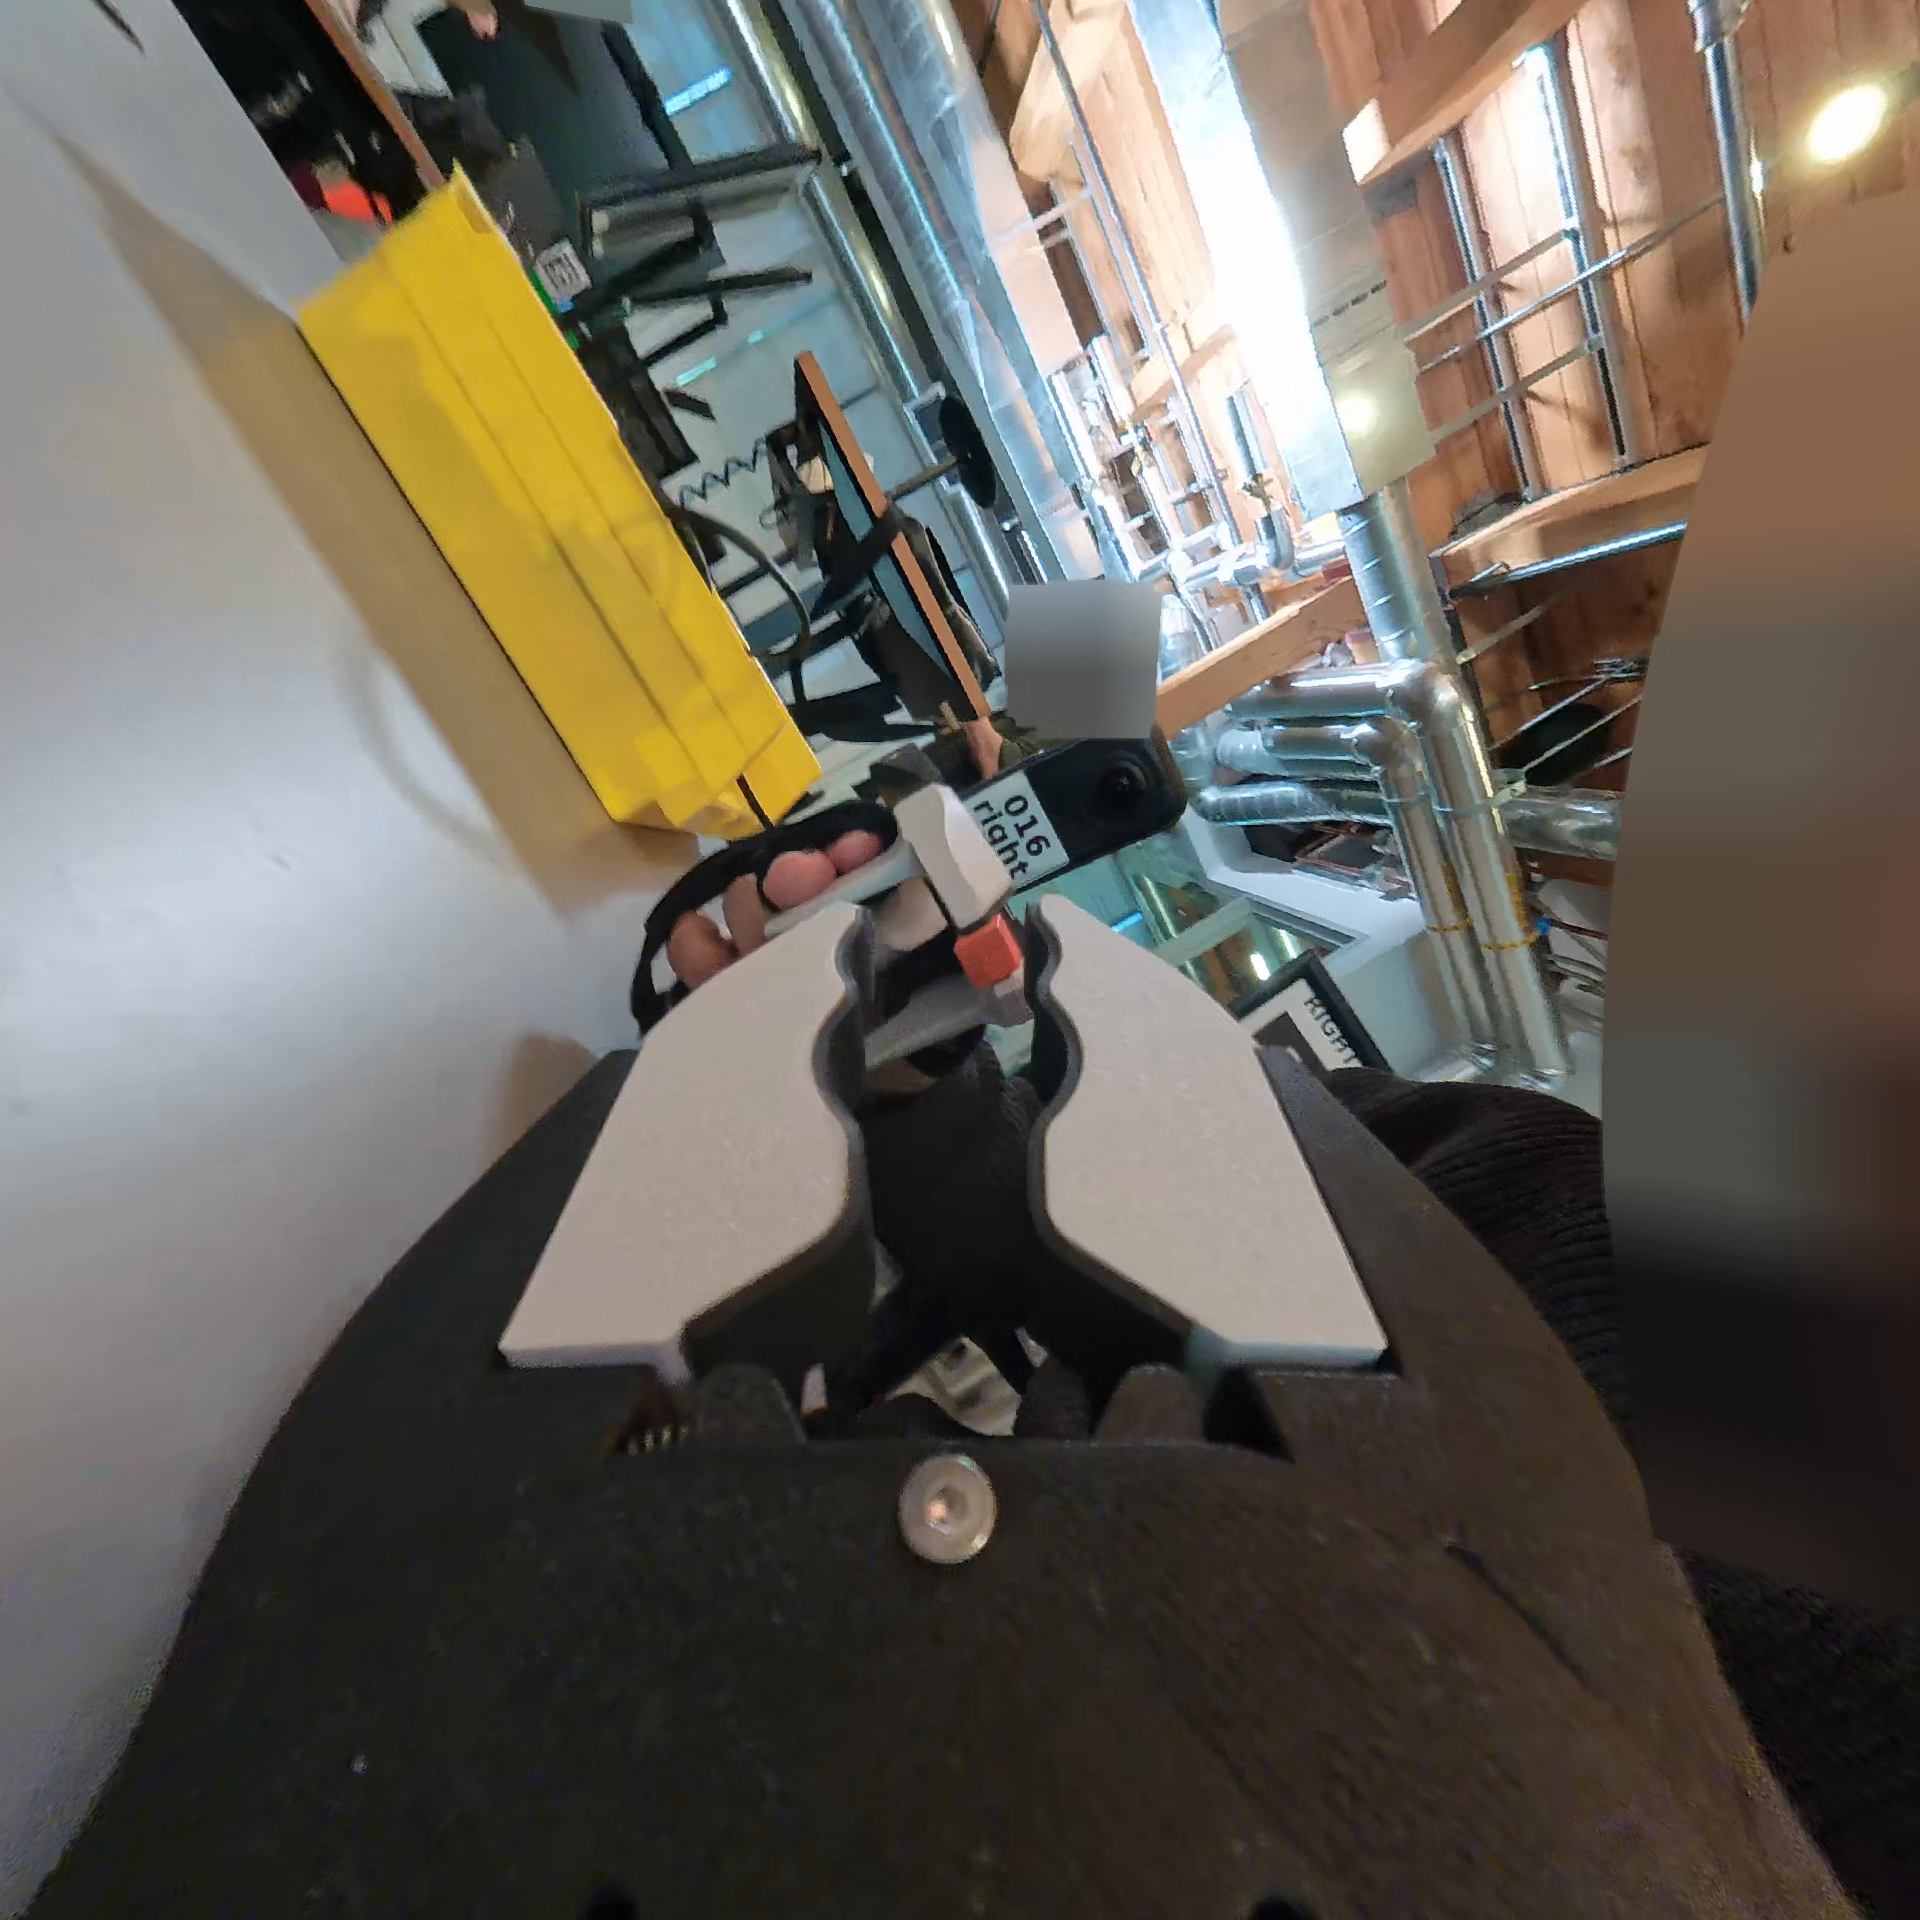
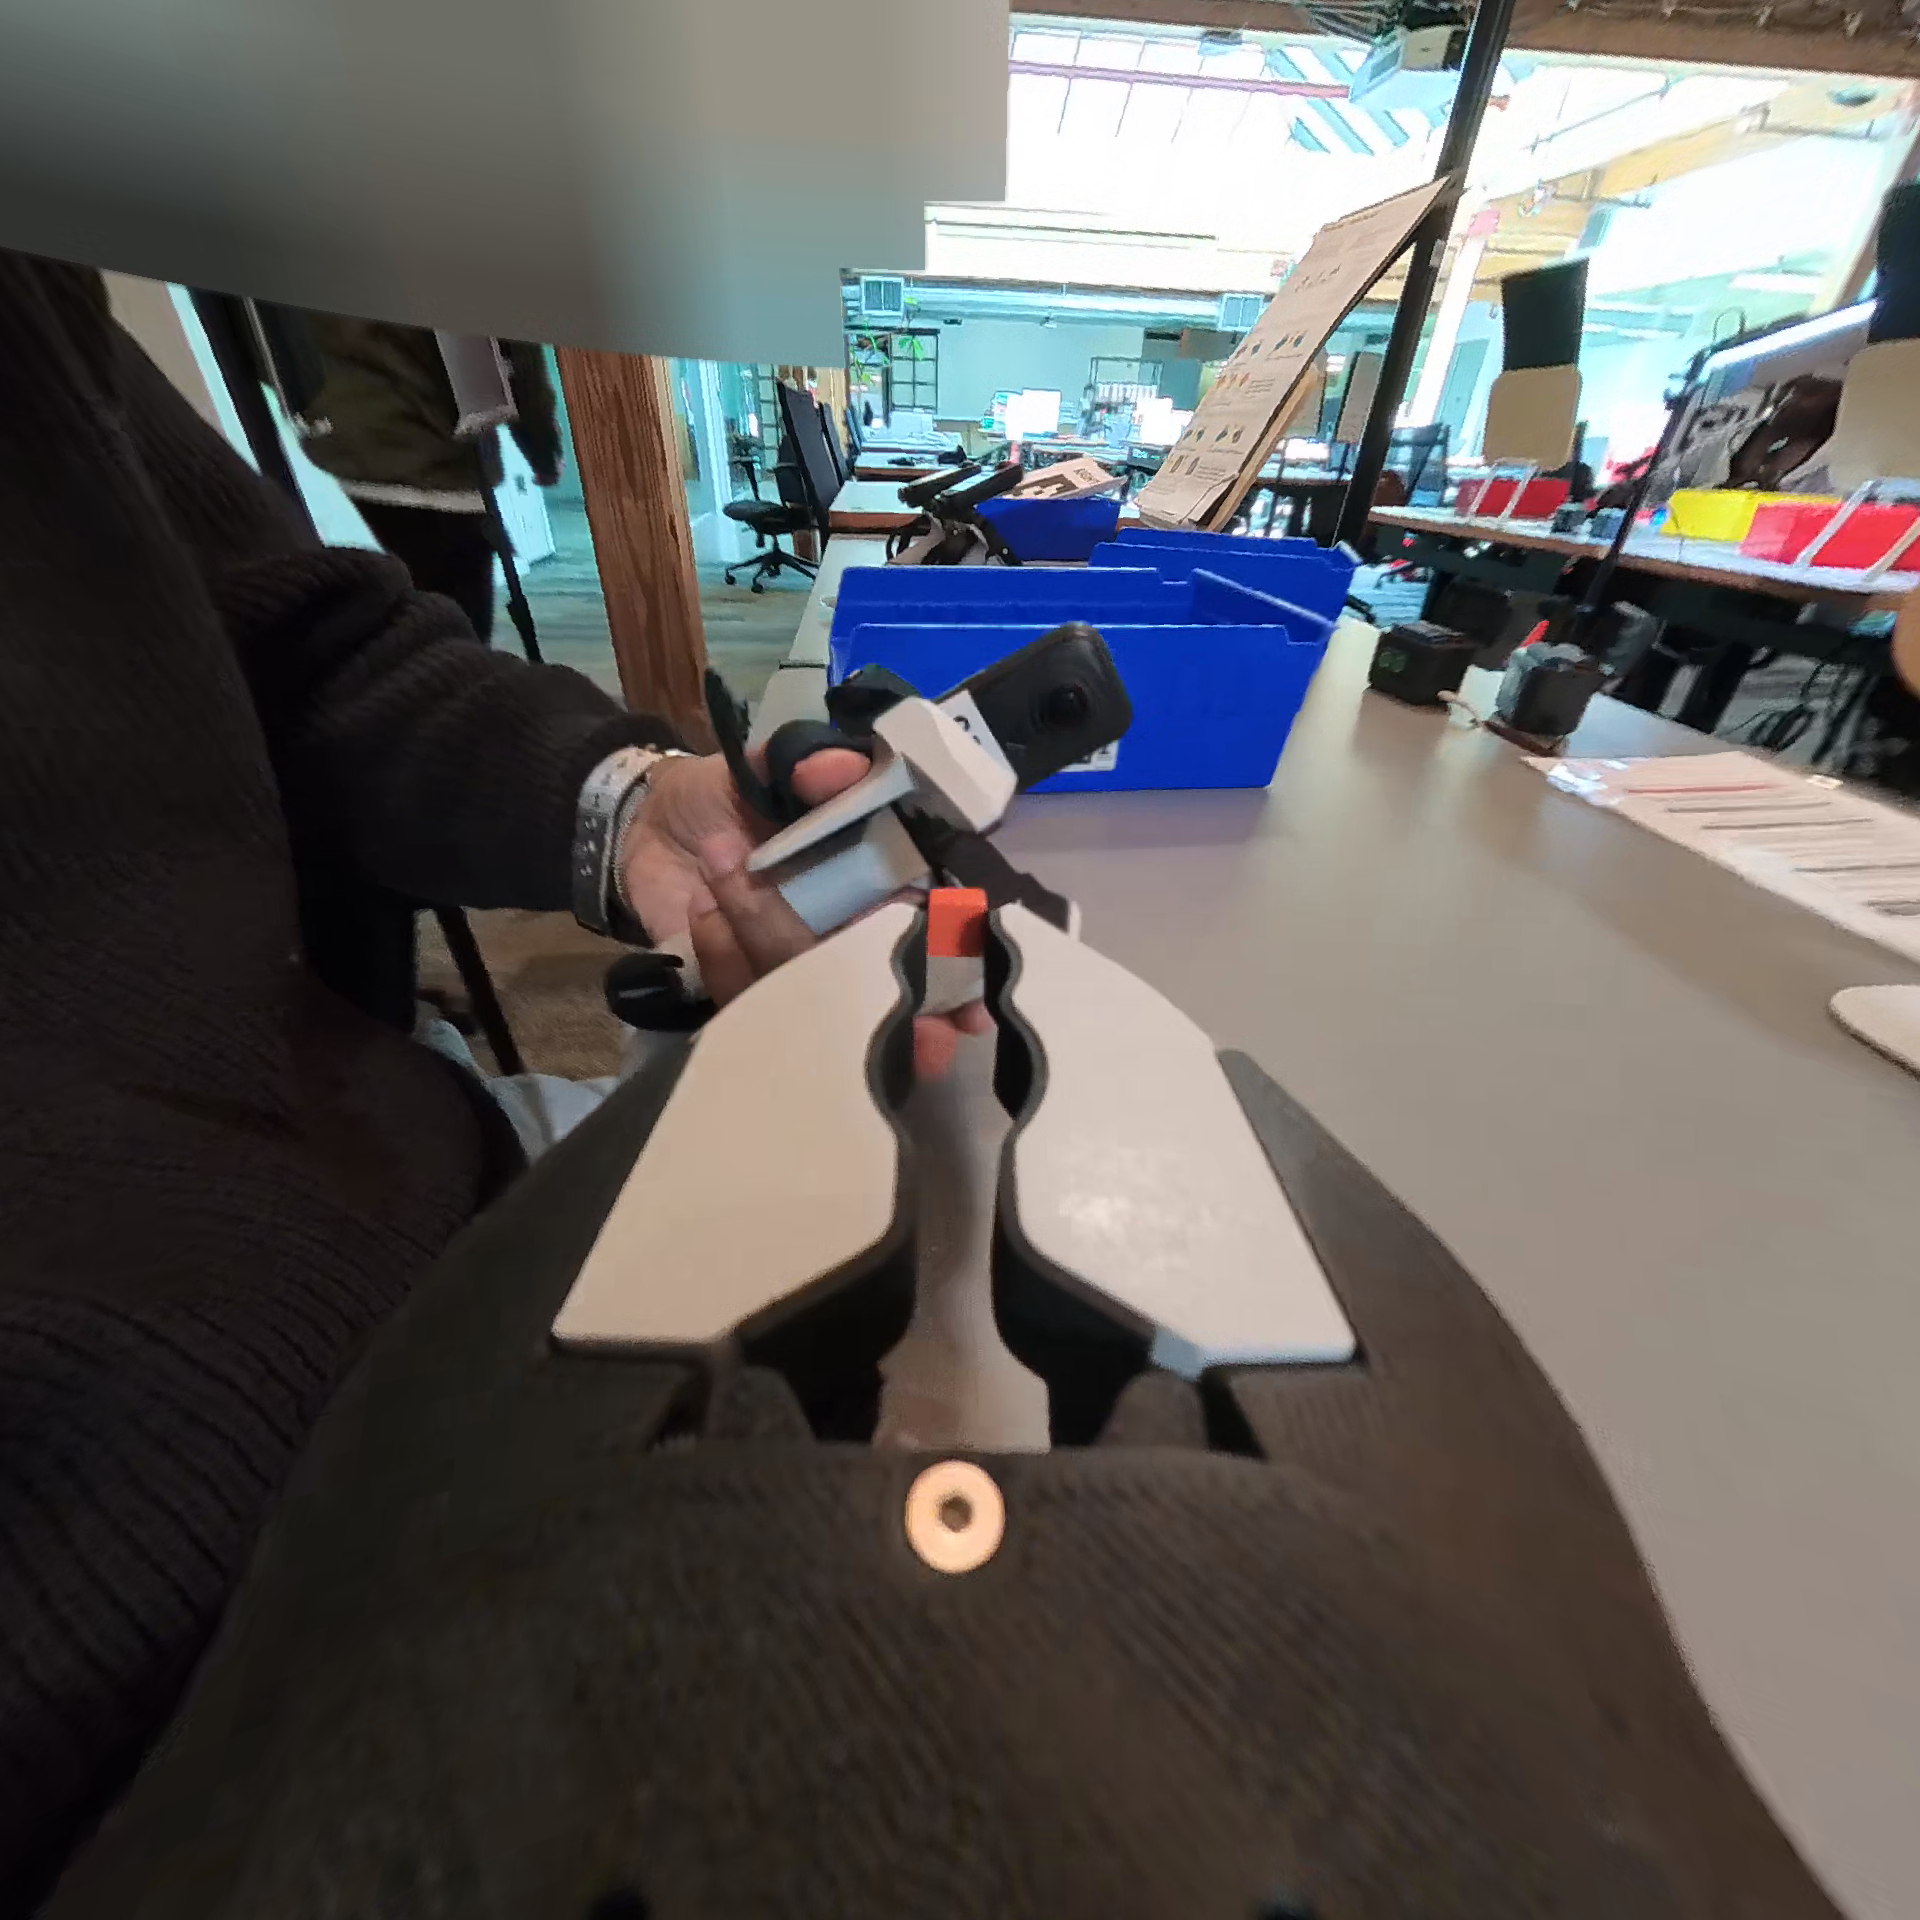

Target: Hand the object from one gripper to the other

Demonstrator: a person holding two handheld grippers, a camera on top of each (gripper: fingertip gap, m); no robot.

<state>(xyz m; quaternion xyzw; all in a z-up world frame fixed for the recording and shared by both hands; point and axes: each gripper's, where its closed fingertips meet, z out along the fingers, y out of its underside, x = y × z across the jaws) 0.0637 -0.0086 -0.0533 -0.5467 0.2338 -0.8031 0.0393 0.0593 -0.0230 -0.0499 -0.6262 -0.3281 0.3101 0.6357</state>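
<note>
The object is a small block point(image 2: 956, 923) with an orange end and a grey end. My right gripper point(image 2: 954, 971) is shut on its grey end, and the orange end sticks out past the fingertips. My left gripper point(image 1: 951, 925) faces it, open. The block point(image 1: 985, 948) sits in the gap between the left fingertips point(image 1: 1070, 935), closer to the right one, with space showing on its other side. In the right wrist view a hand point(image 2: 707, 873) holds the left gripper point(image 2: 925, 878) just beyond the block, above the table edge.
A grey table point(image 2: 1455, 1091) stretches ahead with blue bins point(image 2: 1195, 686) at its far end, printed papers point(image 2: 1766, 831) and a white round pad point(image 2: 1881, 1023) on the right. A yellow bin point(image 1: 540, 520) stands on the table in the left wrist view. A dark sleeve point(image 2: 208, 831) fills the left. The tips of both grippers are at nearly the same place.
</note>
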